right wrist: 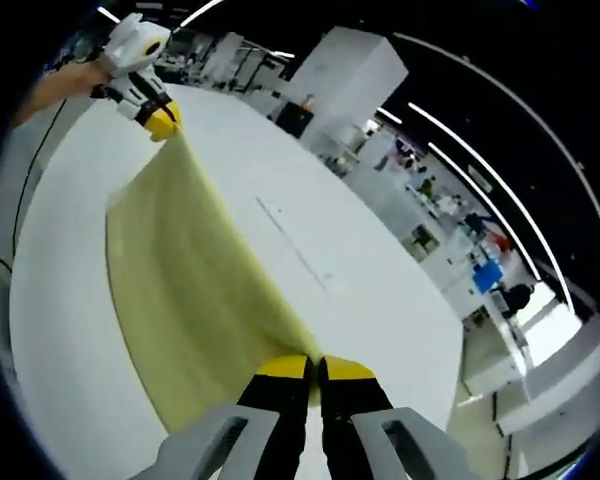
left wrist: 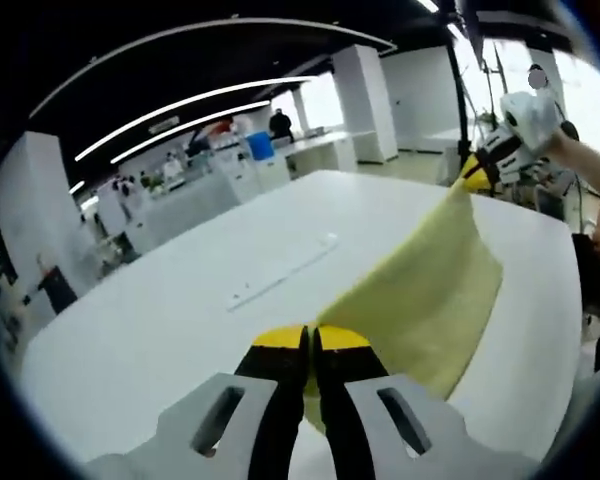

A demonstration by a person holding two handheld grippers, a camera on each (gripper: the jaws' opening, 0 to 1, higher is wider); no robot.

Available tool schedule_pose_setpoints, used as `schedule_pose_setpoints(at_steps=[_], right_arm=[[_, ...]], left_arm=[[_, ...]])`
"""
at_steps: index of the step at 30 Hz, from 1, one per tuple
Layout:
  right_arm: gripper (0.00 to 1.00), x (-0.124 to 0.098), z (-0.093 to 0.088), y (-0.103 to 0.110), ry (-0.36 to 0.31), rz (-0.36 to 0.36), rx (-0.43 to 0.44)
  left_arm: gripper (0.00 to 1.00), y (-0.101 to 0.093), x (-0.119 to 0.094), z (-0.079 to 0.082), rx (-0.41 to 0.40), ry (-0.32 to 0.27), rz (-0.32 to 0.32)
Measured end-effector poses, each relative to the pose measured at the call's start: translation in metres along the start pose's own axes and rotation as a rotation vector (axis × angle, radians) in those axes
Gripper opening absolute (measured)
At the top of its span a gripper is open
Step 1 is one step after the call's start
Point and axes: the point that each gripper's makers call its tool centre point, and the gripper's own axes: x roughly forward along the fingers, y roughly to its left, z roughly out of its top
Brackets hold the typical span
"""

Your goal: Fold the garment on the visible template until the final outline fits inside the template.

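A pale yellow garment (left wrist: pixel 430 290) hangs stretched in the air above the white table (left wrist: pixel 180 310). My left gripper (left wrist: pixel 311 345) is shut on one of its edges at the bottom of the left gripper view. The right gripper (left wrist: pixel 477 172), held by a person's hand, grips the far edge there. In the right gripper view my right gripper (right wrist: pixel 314 372) is shut on the garment (right wrist: pixel 195 300), and the left gripper (right wrist: pixel 160 120) pinches the far end. A faint template outline (left wrist: pixel 285 270) is marked on the table, also seen as a thin template line (right wrist: pixel 295 245).
The white table (right wrist: pixel 380 290) is wide, with its rim close on the right of the left gripper view. Behind it are white pillars (left wrist: pixel 365 95), desks and a blue bin (left wrist: pixel 261 146). A person (left wrist: pixel 280 123) stands far back.
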Motion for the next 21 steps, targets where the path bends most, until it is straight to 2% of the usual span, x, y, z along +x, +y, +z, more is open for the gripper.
schedule_pose_setpoints(at_steps=[6, 9, 16, 21], right_arm=[[0.0, 0.026, -0.008, 0.006, 0.024, 0.017, 0.011], [0.0, 0.039, -0.015, 0.011, 0.068, 0.034, -0.051], [0.0, 0.076, -0.031, 0.02, 0.116, 0.062, -0.057], [0.0, 0.098, -0.039, 0.025, 0.149, 0.093, -0.082]], left_arm=[[0.0, 0.008, 0.022, -0.021, -0.02, 0.055, 0.005], [0.0, 0.011, 0.036, -0.032, -0.031, 0.082, 0.001], [0.01, 0.018, 0.069, -0.062, -0.058, 0.156, -0.001], [0.02, 0.024, 0.086, -0.083, -0.113, 0.196, 0.004]])
